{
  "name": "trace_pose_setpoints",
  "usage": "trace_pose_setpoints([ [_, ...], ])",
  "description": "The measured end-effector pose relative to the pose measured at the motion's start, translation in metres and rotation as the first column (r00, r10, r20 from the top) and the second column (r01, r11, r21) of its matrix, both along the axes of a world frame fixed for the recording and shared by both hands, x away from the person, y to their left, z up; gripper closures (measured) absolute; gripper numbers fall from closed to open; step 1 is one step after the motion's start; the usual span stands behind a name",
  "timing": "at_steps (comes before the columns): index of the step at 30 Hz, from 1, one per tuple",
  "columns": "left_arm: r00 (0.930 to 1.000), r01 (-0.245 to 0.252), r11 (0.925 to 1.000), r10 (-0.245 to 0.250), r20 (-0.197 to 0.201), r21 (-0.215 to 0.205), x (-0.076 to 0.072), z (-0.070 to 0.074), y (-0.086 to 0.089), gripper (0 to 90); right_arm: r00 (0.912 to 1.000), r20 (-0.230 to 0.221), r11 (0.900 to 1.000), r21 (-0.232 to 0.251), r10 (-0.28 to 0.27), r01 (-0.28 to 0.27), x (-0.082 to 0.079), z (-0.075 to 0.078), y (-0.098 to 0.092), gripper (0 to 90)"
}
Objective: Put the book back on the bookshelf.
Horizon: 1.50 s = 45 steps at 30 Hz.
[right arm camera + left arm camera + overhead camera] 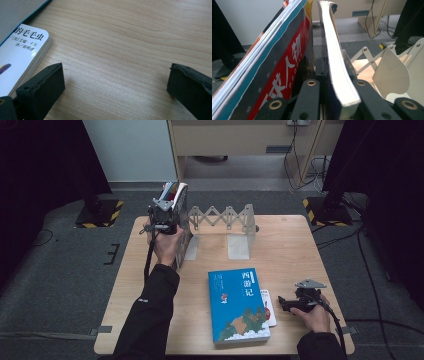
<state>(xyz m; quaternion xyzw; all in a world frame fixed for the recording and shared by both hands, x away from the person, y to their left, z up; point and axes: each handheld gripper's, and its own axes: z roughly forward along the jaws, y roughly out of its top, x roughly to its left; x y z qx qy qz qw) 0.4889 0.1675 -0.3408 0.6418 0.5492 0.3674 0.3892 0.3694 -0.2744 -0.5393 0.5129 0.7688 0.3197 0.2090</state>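
Left gripper (332, 100) clamped on upright book (337, 72) – spine-down at rack's (225, 217) left end; right gripper (115, 82) apart, idle.

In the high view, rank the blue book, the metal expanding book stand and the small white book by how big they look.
1. metal expanding book stand, though it sits farther from the camera, so its lead is unsure.
2. blue book, close behind it.
3. small white book, mostly hidden under the blue book.
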Motion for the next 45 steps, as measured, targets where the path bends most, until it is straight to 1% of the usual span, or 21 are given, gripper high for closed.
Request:
trace_pose_setpoints([
  [4, 0.9999, -0.010, 0.9999, 0.010, 0.014, 0.003, 0.000, -0.004, 0.002, 82.0, 1.0000, 0.000, 1.000, 0.000, 0.000, 0.000, 0.000, 0.000, 0.000, 1.4],
  [6, 0.9998, -0.015, 0.9999, 0.015, 0.015, 0.004, -0.001, -0.006, 0.004, 82.0, 1.0000, 0.000, 1.000, 0.000, 0.000, 0.000, 0.000, 0.000, 0.000, 1.4],
  [9, 0.9996, -0.025, 0.9997, 0.025, 0.012, 0.007, -0.002, -0.007, 0.007, 81.8, 1.0000, 0.000, 1.000, 0.001, -0.002, 0.002, 0.000, 0.000, 0.000, 1.4],
  [11, 0.9998, -0.019, 0.9998, 0.019, 0.008, -0.006, -0.003, -0.008, 0.009, 81.6, 1.0000, 0.000, 1.000, 0.001, -0.002, 0.002, 0.000, 0.000, 0.000, 1.4],
  [14, 0.9999, -0.017, 0.9998, 0.017, 0.004, -0.005, -0.005, -0.011, 0.010, 81.1, 1.0000, 0.000, 1.000, 0.001, -0.002, 0.002, 0.000, 0.000, 0.000, 1.4],
  [15, 0.9997, -0.018, 0.9998, 0.018, 0.014, -0.005, -0.006, -0.013, 0.010, 80.9, 1.0000, 0.000, 1.000, 0.000, 0.000, 0.000, 0.000, 0.000, 0.000, 1.4],
  [17, 0.9995, -0.020, 0.9996, 0.021, 0.023, -0.018, -0.008, -0.014, 0.010, 80.8, 1.0000, 0.000, 1.000, 0.001, -0.002, 0.002, 0.000, 0.000, 0.000, 1.4],
  [19, 0.9994, -0.019, 0.9996, 0.020, 0.030, -0.023, -0.009, -0.015, 0.010, 80.1, 1.0000, 0.002, 1.000, -0.002, 0.002, -0.002, 0.000, 0.000, 0.000, 1.4],
  [20, 0.9992, -0.021, 0.9996, 0.021, 0.033, -0.019, -0.010, -0.015, 0.010, 79.2, 1.0000, 0.001, 1.000, -0.001, 0.001, -0.001, 0.000, 0.000, 0.000, 1.4],
  [22, 0.9980, -0.023, 0.9994, 0.025, 0.059, -0.024, -0.012, -0.014, 0.009, 75.5, 1.0000, 0.002, 1.000, -0.001, 0.002, -0.002, 0.000, 0.000, 0.000, 1.4],
  [27, 0.9971, -0.020, 0.9996, 0.021, 0.073, -0.018, -0.017, -0.014, 0.009, 70.0, 1.0000, 0.002, 1.000, -0.002, 0.002, -0.002, 0.000, 0.000, 0.000, 1.4],
  [30, 0.9962, -0.018, 0.9995, 0.020, 0.084, -0.024, -0.023, -0.016, 0.011, 65.9, 1.0000, 0.000, 1.000, 0.001, -0.002, 0.002, 0.000, 0.000, 0.000, 1.4],
  [32, 0.9958, -0.001, 0.9989, 0.005, 0.092, -0.046, -0.028, -0.016, 0.011, 62.8, 1.0000, 0.000, 1.000, 0.001, -0.002, 0.002, 0.000, 0.000, 0.000, 1.4],
  [33, 0.9954, 0.003, 0.9992, 0.001, 0.096, -0.041, -0.031, -0.016, 0.011, 61.5, 1.0000, 0.000, 1.000, 0.000, 0.000, 0.000, 0.000, 0.000, 0.000, 1.4],
  [36, 0.9938, 0.016, 0.9988, -0.011, 0.111, -0.047, -0.037, -0.016, 0.011, 58.5, 1.0000, 0.001, 1.000, -0.002, 0.001, -0.001, 0.000, 0.000, 0.000, 1.4],
  [39, 0.9919, 0.017, 0.9989, -0.011, 0.126, -0.044, -0.045, -0.016, 0.012, 54.2, 1.0000, 0.000, 1.000, 0.001, -0.002, 0.002, 0.000, 0.000, 0.000, 1.4],
  [41, 0.9911, 0.018, 0.9990, -0.012, 0.133, -0.041, -0.051, -0.016, 0.014, 53.2, 1.0000, 0.002, 1.000, -0.001, 0.000, 0.000, 0.000, 0.000, 0.000, 1.4],
  [45, 0.9898, 0.036, 0.9962, -0.025, 0.140, -0.079, -0.060, -0.018, 0.020, 51.6, 1.0000, 0.001, 1.000, -0.002, 0.001, -0.001, 0.000, 0.000, 0.000, 1.4],
])
